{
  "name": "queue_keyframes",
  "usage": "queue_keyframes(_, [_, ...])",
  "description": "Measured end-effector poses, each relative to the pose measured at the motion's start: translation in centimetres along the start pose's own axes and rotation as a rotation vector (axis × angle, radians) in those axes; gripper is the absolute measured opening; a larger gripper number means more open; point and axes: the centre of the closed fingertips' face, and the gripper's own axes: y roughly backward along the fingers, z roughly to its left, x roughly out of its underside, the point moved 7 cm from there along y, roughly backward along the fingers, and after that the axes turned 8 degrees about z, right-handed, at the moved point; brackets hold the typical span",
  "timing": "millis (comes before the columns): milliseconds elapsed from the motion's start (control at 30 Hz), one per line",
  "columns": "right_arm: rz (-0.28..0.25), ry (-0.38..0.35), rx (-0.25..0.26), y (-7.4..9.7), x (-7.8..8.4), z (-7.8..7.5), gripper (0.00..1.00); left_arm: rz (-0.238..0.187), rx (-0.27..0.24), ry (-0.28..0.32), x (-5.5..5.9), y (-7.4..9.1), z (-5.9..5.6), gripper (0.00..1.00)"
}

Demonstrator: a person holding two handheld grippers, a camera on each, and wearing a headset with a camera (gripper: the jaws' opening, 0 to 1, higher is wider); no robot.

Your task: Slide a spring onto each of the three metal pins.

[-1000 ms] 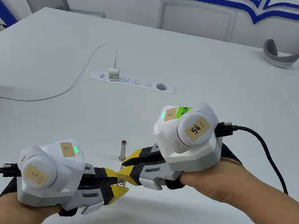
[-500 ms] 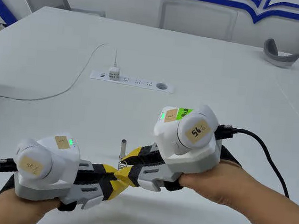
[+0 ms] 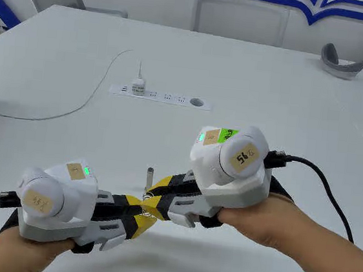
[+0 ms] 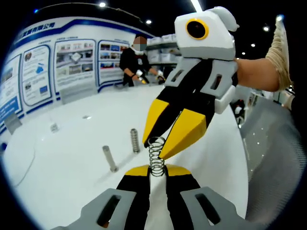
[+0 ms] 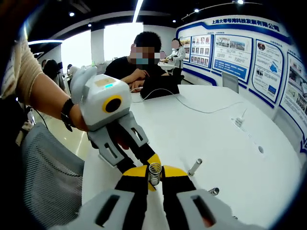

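A small steel spring stands between both grippers. My left gripper is shut on its lower end, and my right gripper reaches in from above with its yellow fingers closed on the top coils. In the right gripper view the spring sits between the right gripper tips, with the left gripper behind it. Both grippers meet low on the white table, left gripper and right gripper. Just beyond them stands a bare pin. A bare pin and a pin carrying a spring stand upright.
A white power strip with a plugged adapter and a cable lies mid-table. A grey curved object rests at the far right. People sit at the table's far end, and a mesh chair stands beside it.
The left gripper's jaws, spread a second ago, have come together on the spring at the right gripper's tips. The right gripper has barely moved.
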Motion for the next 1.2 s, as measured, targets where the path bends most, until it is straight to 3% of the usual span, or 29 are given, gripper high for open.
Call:
queue_keyframes(700, [-0.037, -0.036, 0.054, 0.4, -0.6, -1.4, 0.12, 0.006, -0.070, 0.060, 0.5, 1.0, 1.5, 0.42])
queue_keyframes(1200, [-0.089, -0.056, 0.124, 0.9, -1.3, -3.1, 0.12, 0.005, -0.098, 0.086, 0.8, 1.2, 1.9, 0.54])
